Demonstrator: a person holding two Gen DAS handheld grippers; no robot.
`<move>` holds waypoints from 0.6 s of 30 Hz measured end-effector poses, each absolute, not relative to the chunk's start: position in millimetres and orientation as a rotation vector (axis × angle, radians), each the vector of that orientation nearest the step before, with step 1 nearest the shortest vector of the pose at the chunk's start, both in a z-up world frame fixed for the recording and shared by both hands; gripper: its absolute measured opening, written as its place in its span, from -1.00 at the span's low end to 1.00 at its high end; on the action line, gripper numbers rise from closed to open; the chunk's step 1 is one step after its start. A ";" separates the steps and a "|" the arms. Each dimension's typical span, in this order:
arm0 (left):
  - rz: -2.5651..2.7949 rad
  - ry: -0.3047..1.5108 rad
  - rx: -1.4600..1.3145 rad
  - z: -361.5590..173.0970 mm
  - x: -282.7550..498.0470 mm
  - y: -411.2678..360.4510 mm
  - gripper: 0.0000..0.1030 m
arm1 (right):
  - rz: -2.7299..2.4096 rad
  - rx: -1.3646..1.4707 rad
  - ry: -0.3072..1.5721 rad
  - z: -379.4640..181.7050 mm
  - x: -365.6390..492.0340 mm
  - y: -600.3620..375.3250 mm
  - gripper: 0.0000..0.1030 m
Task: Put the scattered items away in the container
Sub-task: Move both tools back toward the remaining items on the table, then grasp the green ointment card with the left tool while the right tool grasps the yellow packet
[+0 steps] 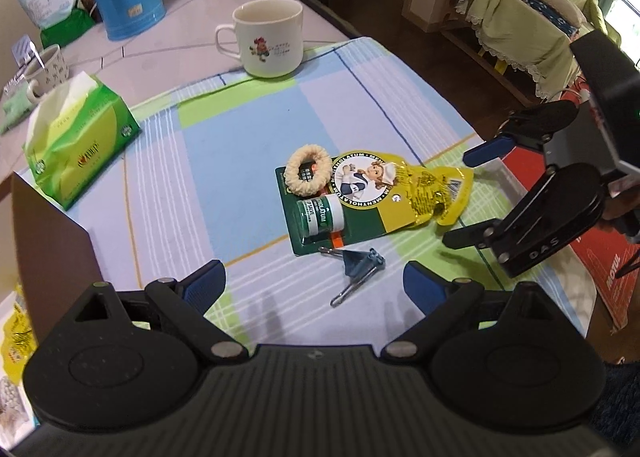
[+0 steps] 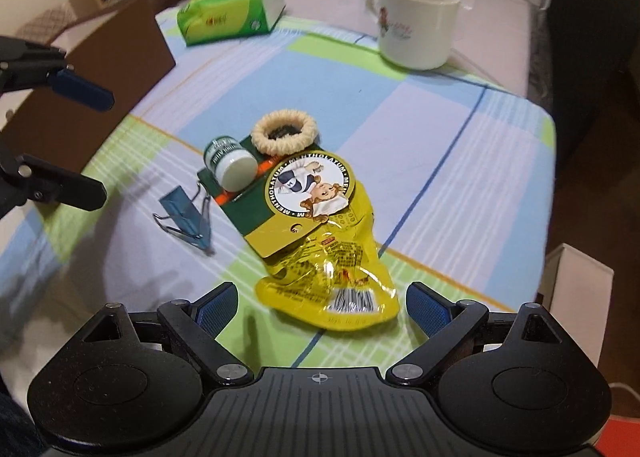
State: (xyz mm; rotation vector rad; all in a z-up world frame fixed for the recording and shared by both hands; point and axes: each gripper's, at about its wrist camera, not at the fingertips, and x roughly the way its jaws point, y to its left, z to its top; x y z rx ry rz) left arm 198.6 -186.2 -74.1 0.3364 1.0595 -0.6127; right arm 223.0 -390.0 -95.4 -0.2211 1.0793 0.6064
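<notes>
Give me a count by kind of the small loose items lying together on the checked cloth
Hair tie: 1
Binder clip: 1
Menthol balm card pack: 1
Yellow plastic packet: 1
Total: 4

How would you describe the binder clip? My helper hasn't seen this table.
On the checked cloth, find the green-and-yellow Menthol card. The binder clip lies just off its green corner: small, blue, with wire handles, the only metal item there.

You see a glossy crinkled plastic pouch, a fuzzy cloth hair tie, a metal binder clip, and a matt woven tablecloth.
</notes>
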 end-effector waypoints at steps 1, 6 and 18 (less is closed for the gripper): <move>-0.614 1.066 0.333 -76.3 201.1 -186.6 0.82 | 0.617 -0.226 1.078 -97.7 225.5 -389.5 0.82; -0.610 1.091 0.316 -86.2 215.2 -191.6 0.81 | 0.652 -0.291 1.053 -106.8 231.2 -383.7 0.67; -0.606 1.134 0.304 -112.7 246.1 -211.8 0.78 | 0.648 -0.338 1.101 -96.1 208.3 -390.8 0.33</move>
